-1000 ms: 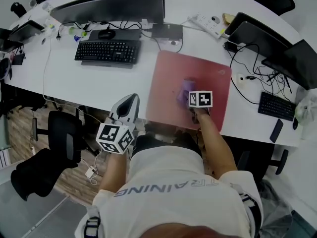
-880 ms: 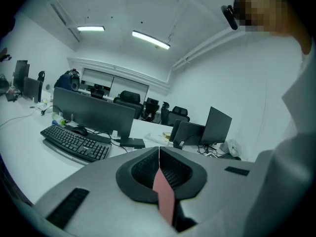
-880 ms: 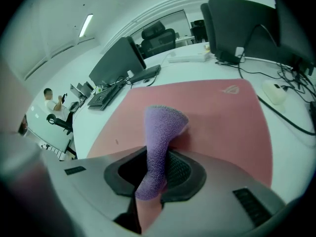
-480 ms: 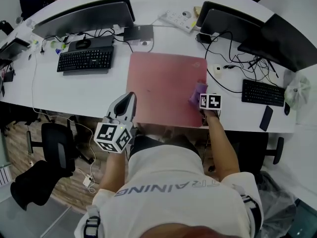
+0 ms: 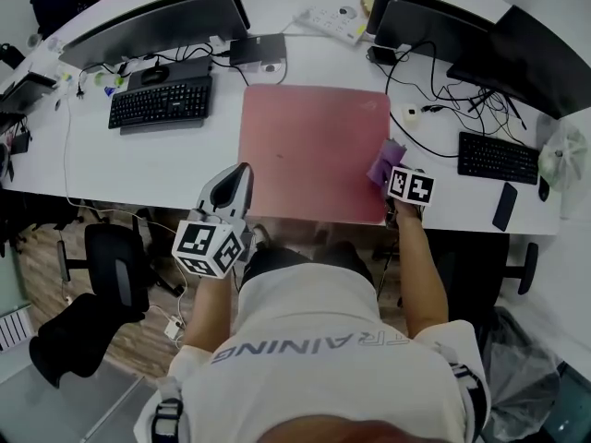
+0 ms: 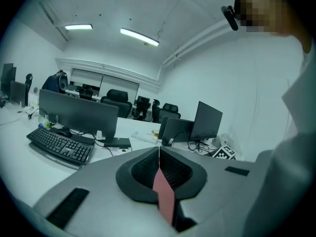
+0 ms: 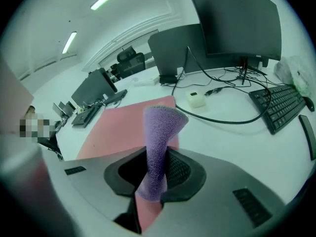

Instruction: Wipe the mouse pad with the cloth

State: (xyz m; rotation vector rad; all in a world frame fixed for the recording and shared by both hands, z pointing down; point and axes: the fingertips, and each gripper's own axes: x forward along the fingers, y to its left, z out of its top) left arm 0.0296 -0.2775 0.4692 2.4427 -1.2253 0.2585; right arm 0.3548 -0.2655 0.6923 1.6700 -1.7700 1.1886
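Note:
The pink-red mouse pad (image 5: 309, 146) lies flat on the white desk (image 5: 157, 160); it also shows as the mouse pad (image 7: 123, 127) in the right gripper view. My right gripper (image 5: 391, 174) is at the pad's right edge, shut on the purple cloth (image 5: 381, 161). In the right gripper view that cloth (image 7: 160, 132) sticks up from between the jaws of the right gripper (image 7: 155, 177) and bends at the top. My left gripper (image 5: 240, 175) is held off the desk's front edge, near the pad's near left corner. The left gripper (image 6: 159, 153) is shut with nothing in it.
A black keyboard (image 5: 159, 102) and a monitor (image 5: 152, 28) stand left of the pad. To its right are cables (image 5: 434, 109), a small white box (image 7: 196, 99), a second keyboard (image 5: 497, 158), a phone (image 5: 505, 206) and monitors (image 5: 416, 21). A power strip (image 5: 332, 23) lies behind.
My right gripper has carried the cloth rightward over the pad, from its middle to its right edge. My left gripper has stayed near the desk's front edge.

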